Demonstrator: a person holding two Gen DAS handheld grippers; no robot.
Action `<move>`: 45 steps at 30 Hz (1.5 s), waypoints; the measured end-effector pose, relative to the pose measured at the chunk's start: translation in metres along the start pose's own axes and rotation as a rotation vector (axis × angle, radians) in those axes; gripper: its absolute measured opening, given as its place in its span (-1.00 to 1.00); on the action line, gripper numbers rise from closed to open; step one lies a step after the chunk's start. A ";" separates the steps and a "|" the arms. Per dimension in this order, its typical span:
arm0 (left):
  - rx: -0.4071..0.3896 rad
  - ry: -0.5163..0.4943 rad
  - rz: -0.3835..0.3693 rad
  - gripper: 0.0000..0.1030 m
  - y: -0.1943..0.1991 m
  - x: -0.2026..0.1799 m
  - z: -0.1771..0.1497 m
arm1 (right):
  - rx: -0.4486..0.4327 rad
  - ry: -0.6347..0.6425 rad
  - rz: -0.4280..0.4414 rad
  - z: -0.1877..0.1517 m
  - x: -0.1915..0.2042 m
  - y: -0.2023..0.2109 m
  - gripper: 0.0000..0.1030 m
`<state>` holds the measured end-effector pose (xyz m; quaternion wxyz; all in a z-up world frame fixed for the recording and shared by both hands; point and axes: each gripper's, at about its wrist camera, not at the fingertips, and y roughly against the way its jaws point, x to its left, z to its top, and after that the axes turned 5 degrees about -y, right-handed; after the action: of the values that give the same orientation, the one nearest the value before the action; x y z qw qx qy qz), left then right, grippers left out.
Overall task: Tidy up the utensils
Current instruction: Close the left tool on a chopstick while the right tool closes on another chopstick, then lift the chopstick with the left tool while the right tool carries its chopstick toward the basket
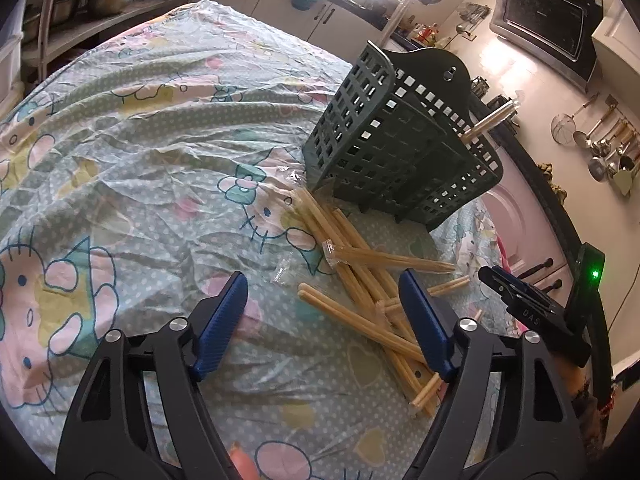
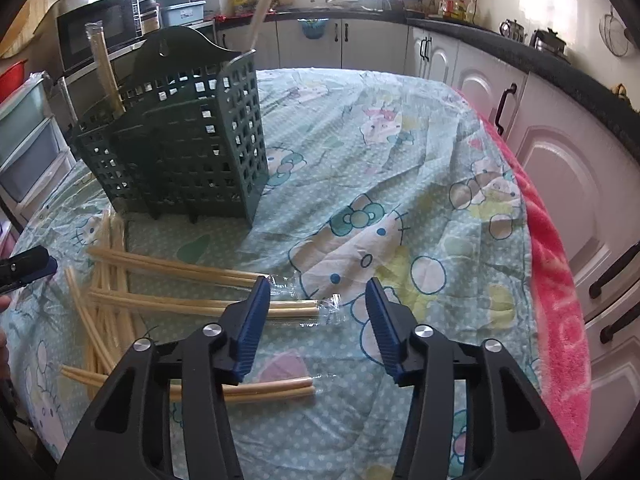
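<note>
Several pairs of pale chopsticks in clear wrappers (image 1: 360, 276) lie crisscrossed on the cartoon-print tablecloth (image 1: 140, 160), in front of a dark green slotted holder (image 1: 392, 160). Two wrapped pairs stand in the holder (image 2: 188, 140), one of them at its left back corner (image 2: 106, 76). My left gripper (image 1: 324, 280) hangs open above the pile, with one pair (image 1: 360, 322) running between its blue pads. My right gripper (image 2: 317, 282) is open just over the wrapped end of another pair (image 2: 280, 306); nothing is gripped. A third pair (image 2: 272, 388) lies below its left finger.
A pink towel (image 2: 560, 280) hangs over the table's right edge beside white cabinets (image 2: 560, 140). A microwave (image 1: 548, 20) and hanging ladles (image 1: 600, 140) are on the far wall. Plastic drawers (image 2: 24, 140) stand behind the holder. A finger of the other gripper (image 1: 516, 292) reaches in from the right.
</note>
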<state>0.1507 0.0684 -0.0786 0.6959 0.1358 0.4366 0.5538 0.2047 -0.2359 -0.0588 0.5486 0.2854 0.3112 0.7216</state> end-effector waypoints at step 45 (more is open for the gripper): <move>-0.030 0.000 -0.017 -0.98 -0.003 0.010 0.005 | 0.007 -0.106 0.059 -0.011 -0.015 -0.004 -0.96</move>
<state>0.1564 0.0774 -0.0822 0.7026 0.1218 0.4293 0.5543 0.2029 -0.2507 -0.0700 0.5416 0.3340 0.2757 0.7205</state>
